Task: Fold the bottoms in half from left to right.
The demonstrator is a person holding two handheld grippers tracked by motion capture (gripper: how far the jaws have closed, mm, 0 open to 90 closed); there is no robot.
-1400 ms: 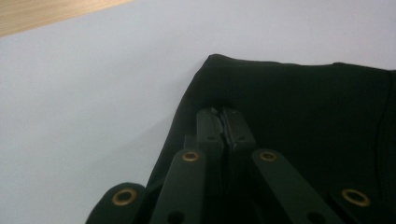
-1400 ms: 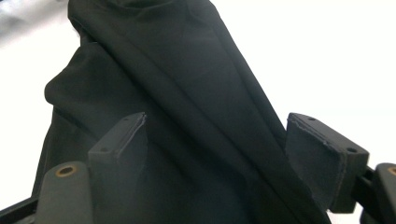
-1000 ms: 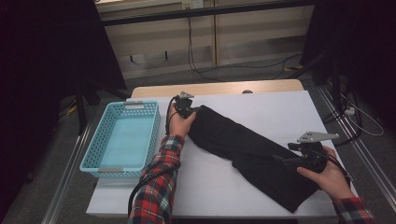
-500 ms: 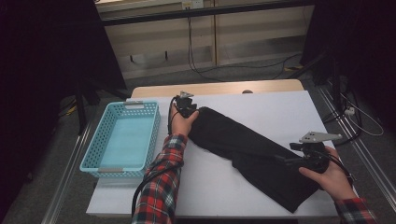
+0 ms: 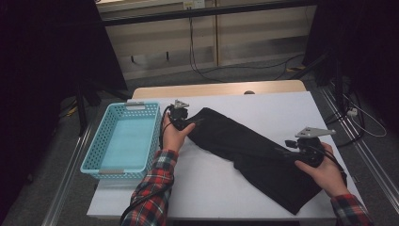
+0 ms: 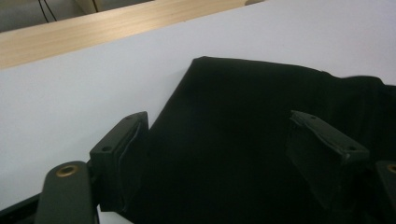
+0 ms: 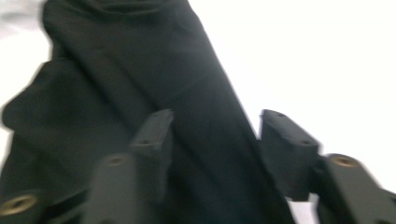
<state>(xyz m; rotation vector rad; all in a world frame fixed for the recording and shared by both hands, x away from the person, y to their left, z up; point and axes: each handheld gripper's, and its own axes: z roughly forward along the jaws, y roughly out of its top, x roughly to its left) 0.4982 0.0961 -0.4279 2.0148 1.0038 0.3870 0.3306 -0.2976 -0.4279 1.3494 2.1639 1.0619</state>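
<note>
A long black cloth [image 5: 244, 150] lies slantwise on the white table [image 5: 282, 108], from the middle back to the front right. My left gripper [image 5: 190, 120] is at its far left end. In the left gripper view the gripper [image 6: 219, 140] is open, its jaws just widened, and the cloth [image 6: 243, 116] lies flat between them, unpinched. My right gripper [image 5: 284, 151] is at the cloth's right edge. In the right gripper view the gripper [image 7: 219, 144] has its jaws just narrowed but still apart, astride a fold of the cloth [image 7: 140, 70].
A light blue plastic basket [image 5: 94, 155] stands empty at the table's left side, close to the left hand. A wooden strip [image 5: 211, 89] runs along the far edge. Cables lie on the floor behind and to the right.
The left gripper's jaws have opened off the cloth's end, and the hand has drawn back a little. The right gripper stays in place over the cloth's edge.
</note>
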